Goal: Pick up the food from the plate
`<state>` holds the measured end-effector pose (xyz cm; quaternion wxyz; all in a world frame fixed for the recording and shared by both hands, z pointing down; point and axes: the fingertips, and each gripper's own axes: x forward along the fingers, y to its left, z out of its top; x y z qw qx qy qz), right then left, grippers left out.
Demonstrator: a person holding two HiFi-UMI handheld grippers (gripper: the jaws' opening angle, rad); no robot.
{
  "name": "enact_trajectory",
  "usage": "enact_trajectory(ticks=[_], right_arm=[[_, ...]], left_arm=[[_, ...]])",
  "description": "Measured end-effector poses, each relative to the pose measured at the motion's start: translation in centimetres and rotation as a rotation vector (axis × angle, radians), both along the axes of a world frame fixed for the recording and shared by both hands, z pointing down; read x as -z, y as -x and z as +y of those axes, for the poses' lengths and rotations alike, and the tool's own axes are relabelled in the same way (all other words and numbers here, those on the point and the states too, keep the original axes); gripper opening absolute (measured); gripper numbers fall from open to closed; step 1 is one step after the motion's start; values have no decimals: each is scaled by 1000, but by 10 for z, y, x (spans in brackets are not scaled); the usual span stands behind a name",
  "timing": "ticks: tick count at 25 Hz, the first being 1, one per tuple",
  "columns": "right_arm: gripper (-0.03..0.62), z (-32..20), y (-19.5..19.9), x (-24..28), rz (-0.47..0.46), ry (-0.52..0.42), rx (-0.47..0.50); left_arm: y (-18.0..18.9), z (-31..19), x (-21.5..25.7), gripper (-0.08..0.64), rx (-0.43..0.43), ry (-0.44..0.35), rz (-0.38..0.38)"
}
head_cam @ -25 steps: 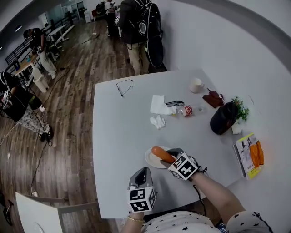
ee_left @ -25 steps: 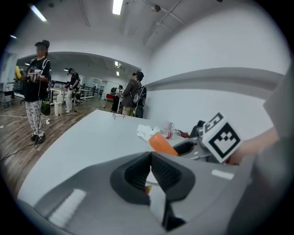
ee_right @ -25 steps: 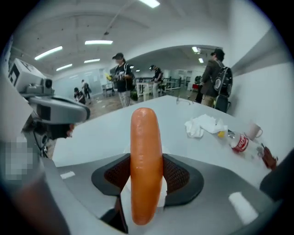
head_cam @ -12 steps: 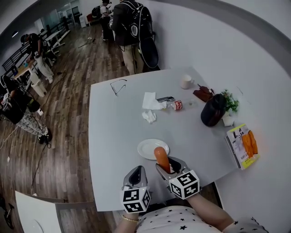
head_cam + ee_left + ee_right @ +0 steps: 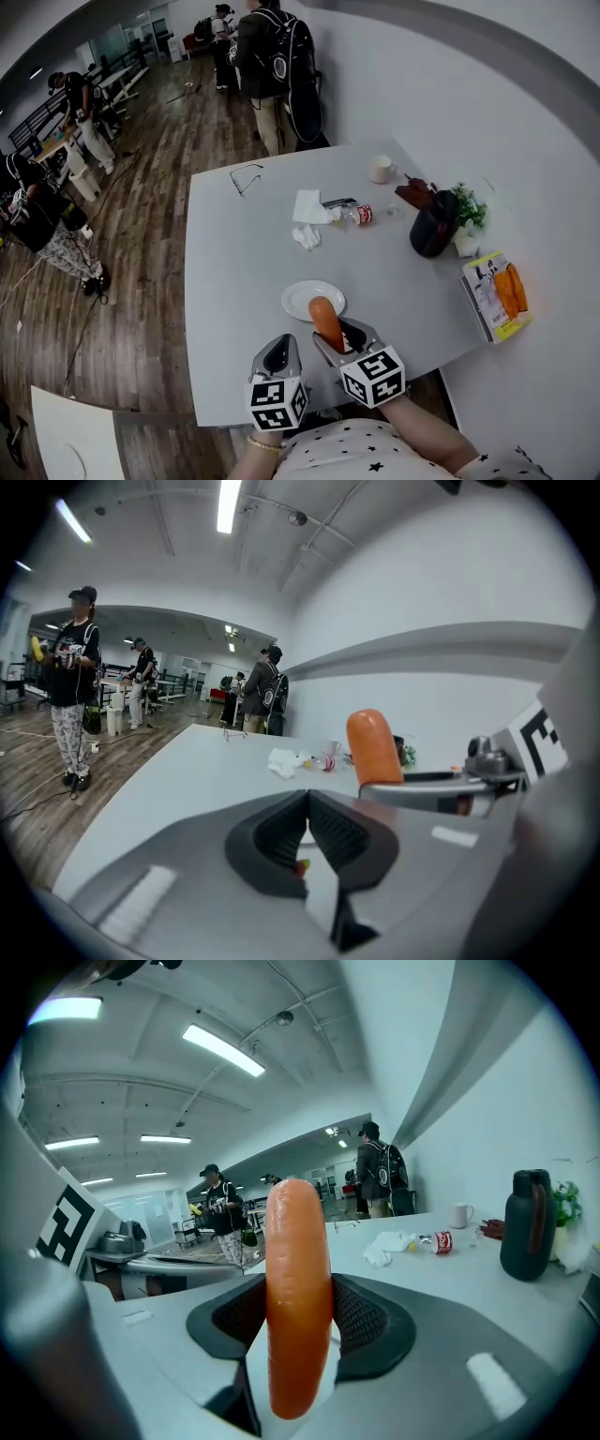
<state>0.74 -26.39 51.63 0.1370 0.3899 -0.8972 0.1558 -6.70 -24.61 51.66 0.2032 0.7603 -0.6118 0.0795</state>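
An orange sausage (image 5: 326, 322) stands nearly upright between the jaws of my right gripper (image 5: 336, 339), which is shut on it near the table's front edge. In the right gripper view the sausage (image 5: 298, 1297) fills the middle, clamped at mid-length. The white plate (image 5: 307, 296) lies bare on the grey table, just beyond the sausage. My left gripper (image 5: 283, 352) hovers to the left of the right one, jaws closed together with nothing in them. In the left gripper view the sausage (image 5: 373, 747) rises at right above the right gripper's body.
Farther back on the table (image 5: 234, 262) lie crumpled tissues (image 5: 309, 208), a small can (image 5: 362, 216), glasses (image 5: 246, 177), a white mug (image 5: 380, 169), a dark bottle (image 5: 431, 225), a small plant (image 5: 467, 208) and a packet (image 5: 497, 292) at right. People stand beyond the far edge.
The right gripper has lifted the sausage off the plate and drawn it back toward the front edge. The plate is now bare. The left gripper stayed shut beside it.
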Motion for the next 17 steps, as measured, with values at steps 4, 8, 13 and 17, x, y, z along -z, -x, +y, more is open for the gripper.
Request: enact_trajectory(ticks=[4, 8, 13, 17], right_arm=[[212, 2, 0, 4, 14, -20, 3], [212, 2, -3, 6, 12, -26, -6], [212, 1, -7, 6, 3, -23, -4], [212, -1, -10, 6, 13, -32, 0]], left_arm=[[0, 0, 1, 8, -1, 6, 5], [-2, -1, 2, 8, -4, 1, 4], [-8, -3, 2, 8, -8, -1, 3], [-12, -6, 2, 8, -9, -6, 8]])
